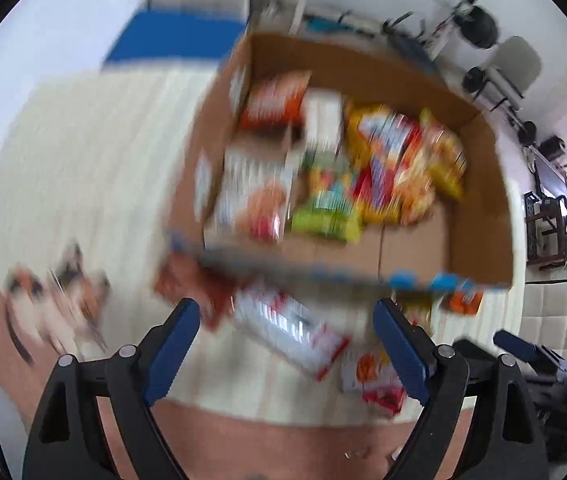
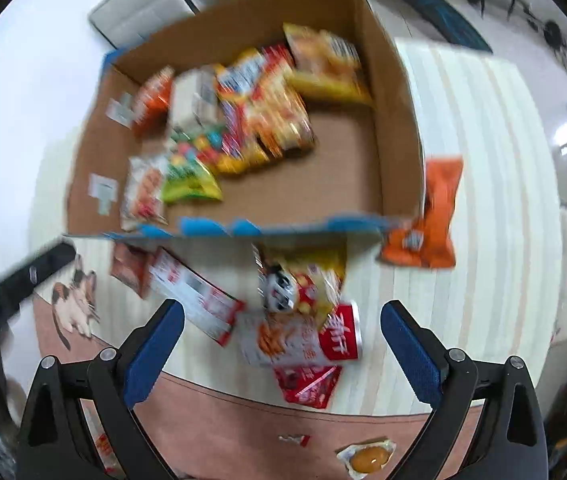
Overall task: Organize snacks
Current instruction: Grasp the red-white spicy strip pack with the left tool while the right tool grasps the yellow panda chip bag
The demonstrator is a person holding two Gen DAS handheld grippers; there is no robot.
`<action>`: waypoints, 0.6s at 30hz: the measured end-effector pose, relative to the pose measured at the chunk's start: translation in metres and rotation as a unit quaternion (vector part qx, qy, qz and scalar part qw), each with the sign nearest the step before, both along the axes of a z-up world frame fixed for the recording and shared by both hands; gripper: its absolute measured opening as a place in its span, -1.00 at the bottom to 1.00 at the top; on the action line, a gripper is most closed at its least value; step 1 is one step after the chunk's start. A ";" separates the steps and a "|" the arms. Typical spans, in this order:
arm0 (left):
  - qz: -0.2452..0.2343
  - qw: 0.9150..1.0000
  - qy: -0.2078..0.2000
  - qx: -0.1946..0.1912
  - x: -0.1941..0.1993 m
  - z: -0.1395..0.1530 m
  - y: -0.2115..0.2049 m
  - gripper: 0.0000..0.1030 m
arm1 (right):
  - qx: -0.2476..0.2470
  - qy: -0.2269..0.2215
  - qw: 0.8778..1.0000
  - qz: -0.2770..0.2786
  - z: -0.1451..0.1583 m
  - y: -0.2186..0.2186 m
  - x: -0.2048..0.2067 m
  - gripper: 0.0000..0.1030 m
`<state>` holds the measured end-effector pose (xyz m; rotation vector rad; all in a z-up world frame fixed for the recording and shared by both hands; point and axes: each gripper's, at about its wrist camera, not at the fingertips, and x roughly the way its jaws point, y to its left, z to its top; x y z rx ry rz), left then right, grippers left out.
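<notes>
Honestly, biggest risk rn is the blur: both views are smeared, so I'm moving fast and could come down off-target. My right gripper [image 2: 282, 354] hangs over a heap just outside the cardboard box [image 2: 399, 120]: a white-and-red can-shaped snack [image 2: 303, 340] lying on its side, a red packet [image 2: 309, 384] under it, a yellow bag [image 2: 303, 276] behind. They overlap, so a sloppy close could pinch two at once or roll the can away. The long white-and-red box [image 2: 195, 300] sits just left of that pile, w/ a brown packet [image 2: 129, 268] beside it, and an orange bag [image 2: 431, 220] leans against the box's outer right corner, easy to knock w/ a wide swing.

Most snacks are already inside, packed toward the far-left part, w/ bare cardboard floor near the front right, so there's room.

Pose: right gripper is spread wide, nothing between the pads, pointing down and fwd at the pile from above the striped mat [image 2: 483, 160]. Left gripper [image 1: 287, 350] is also spread wide and empty, aimed at the same long white-and-red box [image 1: 291, 332] by the box's near wall. Both are close together, so the two could bump if they go for the same pile.
</notes>
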<state>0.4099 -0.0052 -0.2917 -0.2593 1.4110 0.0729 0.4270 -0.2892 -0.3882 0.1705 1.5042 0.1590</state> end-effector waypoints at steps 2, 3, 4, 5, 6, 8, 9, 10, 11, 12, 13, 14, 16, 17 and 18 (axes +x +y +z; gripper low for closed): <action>0.024 0.999 0.045 -0.019 -0.008 -0.034 0.003 0.72 | -0.005 0.013 1.000 -0.007 -0.020 -0.003 0.000 0.95; 0.044 0.996 0.070 -0.034 -0.015 -0.054 0.005 0.72 | -0.008 0.017 1.000 -0.009 -0.027 -0.004 -0.001 0.95; 0.060 0.993 0.087 -0.047 -0.018 -0.069 0.006 0.72 | -0.011 0.018 1.000 -0.009 -0.033 -0.004 -0.001 0.95; 0.077 0.990 0.102 -0.061 -0.020 -0.084 0.008 0.72 | -0.018 0.020 1.000 -0.009 -0.040 -0.004 -0.003 0.95; 0.096 0.986 0.115 -0.073 -0.021 -0.100 0.008 0.72 | -0.022 0.022 0.999 -0.009 -0.045 -0.006 -0.004 0.95; 0.127 0.980 0.127 -0.088 -0.021 -0.119 0.009 0.72 | -0.026 0.021 0.999 -0.012 -0.052 -0.009 -0.007 0.95; 0.145 0.977 0.127 -0.091 -0.021 -0.127 0.008 0.72 | -0.032 0.021 0.999 -0.013 -0.055 -0.011 -0.009 0.95; 0.159 0.975 0.126 -0.087 -0.021 -0.131 0.008 0.72 | -0.035 0.021 0.999 -0.016 -0.058 -0.013 -0.012 0.95; 0.174 0.973 0.122 -0.089 -0.021 -0.134 0.007 0.71 | -0.035 0.023 0.999 -0.019 -0.059 -0.014 -0.015 0.95; 0.191 0.970 0.115 -0.098 -0.021 -0.137 0.006 0.71 | -0.033 0.025 0.999 -0.024 -0.062 -0.017 -0.018 0.95; 0.203 0.968 0.109 -0.098 -0.022 -0.137 0.004 0.72 | -0.031 0.028 0.999 -0.028 -0.064 -0.020 -0.020 0.95; 0.210 0.968 0.103 -0.091 -0.021 -0.137 0.002 0.72 | -0.032 0.033 0.998 -0.033 -0.066 -0.022 -0.022 0.95; 0.210 0.970 0.095 -0.073 -0.018 -0.136 -0.007 0.72 | -0.033 0.036 0.998 -0.039 -0.070 -0.025 -0.025 0.95; 0.210 0.971 0.093 -0.068 -0.018 -0.136 -0.010 0.72 | -0.035 0.036 0.998 -0.039 -0.071 -0.026 -0.027 0.95; 0.206 0.972 0.092 -0.059 -0.017 -0.136 -0.014 0.72 | -0.036 0.035 0.998 -0.040 -0.071 -0.028 -0.027 0.95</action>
